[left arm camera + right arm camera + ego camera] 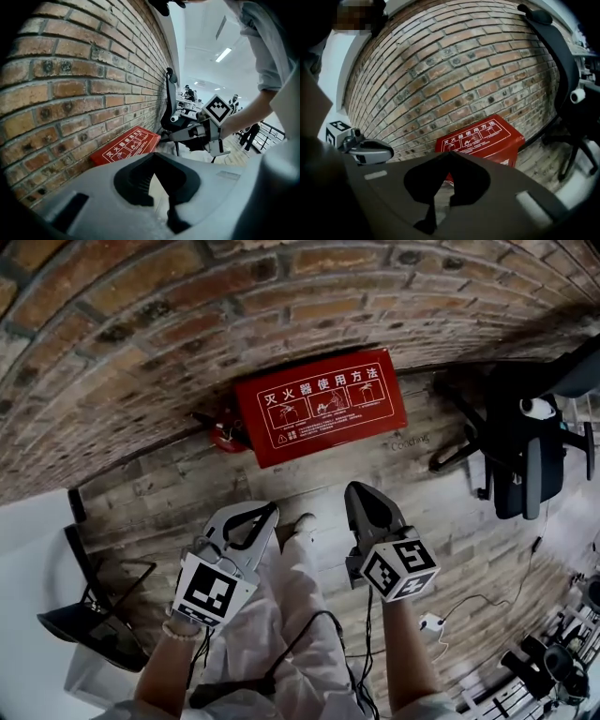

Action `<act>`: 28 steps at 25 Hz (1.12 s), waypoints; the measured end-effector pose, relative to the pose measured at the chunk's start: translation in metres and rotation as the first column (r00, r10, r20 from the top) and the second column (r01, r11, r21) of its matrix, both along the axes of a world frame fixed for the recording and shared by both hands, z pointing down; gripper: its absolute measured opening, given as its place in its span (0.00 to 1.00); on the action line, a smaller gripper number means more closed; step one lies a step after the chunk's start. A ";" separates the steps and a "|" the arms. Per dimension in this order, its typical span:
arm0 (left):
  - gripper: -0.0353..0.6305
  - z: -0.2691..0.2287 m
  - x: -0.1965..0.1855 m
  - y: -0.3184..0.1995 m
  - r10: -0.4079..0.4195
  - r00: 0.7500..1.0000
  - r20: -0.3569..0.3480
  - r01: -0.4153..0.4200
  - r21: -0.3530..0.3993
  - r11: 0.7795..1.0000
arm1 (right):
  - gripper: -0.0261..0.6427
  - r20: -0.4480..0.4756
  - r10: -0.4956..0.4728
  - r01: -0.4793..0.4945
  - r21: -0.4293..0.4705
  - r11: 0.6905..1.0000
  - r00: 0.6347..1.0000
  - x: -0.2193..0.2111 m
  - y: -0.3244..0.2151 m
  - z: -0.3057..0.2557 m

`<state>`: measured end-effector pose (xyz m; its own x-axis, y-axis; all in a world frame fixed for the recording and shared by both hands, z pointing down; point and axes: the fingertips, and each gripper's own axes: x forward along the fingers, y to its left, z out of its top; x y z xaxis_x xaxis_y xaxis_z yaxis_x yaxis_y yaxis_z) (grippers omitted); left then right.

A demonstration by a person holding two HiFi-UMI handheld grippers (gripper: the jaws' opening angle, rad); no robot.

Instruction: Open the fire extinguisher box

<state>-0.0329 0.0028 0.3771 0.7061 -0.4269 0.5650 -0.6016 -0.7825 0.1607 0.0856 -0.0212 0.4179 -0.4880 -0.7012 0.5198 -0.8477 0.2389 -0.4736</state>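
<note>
Brick wall (187, 324) with red box (321, 406) at its foot

Wall: bare brick. Floor (450, 549): wood planks. Chair (525, 446): black, right of the box, apart from it. Box: lies on the floor against the wall, white-printed lid uppermost and closed. Left claw (272, 509): jaws pressed together, empty, pointing toward the box, well short of it. Right claw (360, 489): likewise — jaws together, nothing held, not touching the box.

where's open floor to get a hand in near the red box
Bare floor lies between the red box and the left gripper and right gripper. Crowded: office chair right, white adapter lower right, black chair lower left.
</note>
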 end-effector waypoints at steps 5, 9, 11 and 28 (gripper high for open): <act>0.05 0.023 0.004 0.002 -0.022 1.000 -0.003 0.022 -0.038 0.999 | 0.07 0.108 0.029 -0.021 -0.081 0.997 0.994 -0.001 -0.004 0.034; 0.05 0.041 0.005 0.002 -0.056 0.998 -0.012 0.055 -0.080 0.995 | 0.14 0.185 0.062 -0.040 -0.125 0.991 0.981 -0.002 -0.011 0.054; 0.05 0.050 0.005 0.002 -0.074 0.997 -0.023 0.072 -0.099 0.993 | 0.17 0.225 0.089 -0.057 -0.146 0.988 0.970 -0.002 -0.015 0.063; 0.06 0.137 0.006 -0.007 -0.492 0.842 -0.220 0.305 -0.558 0.772 | 0.31 0.451 0.296 -0.187 -0.272 0.944 0.842 0.009 -0.048 0.124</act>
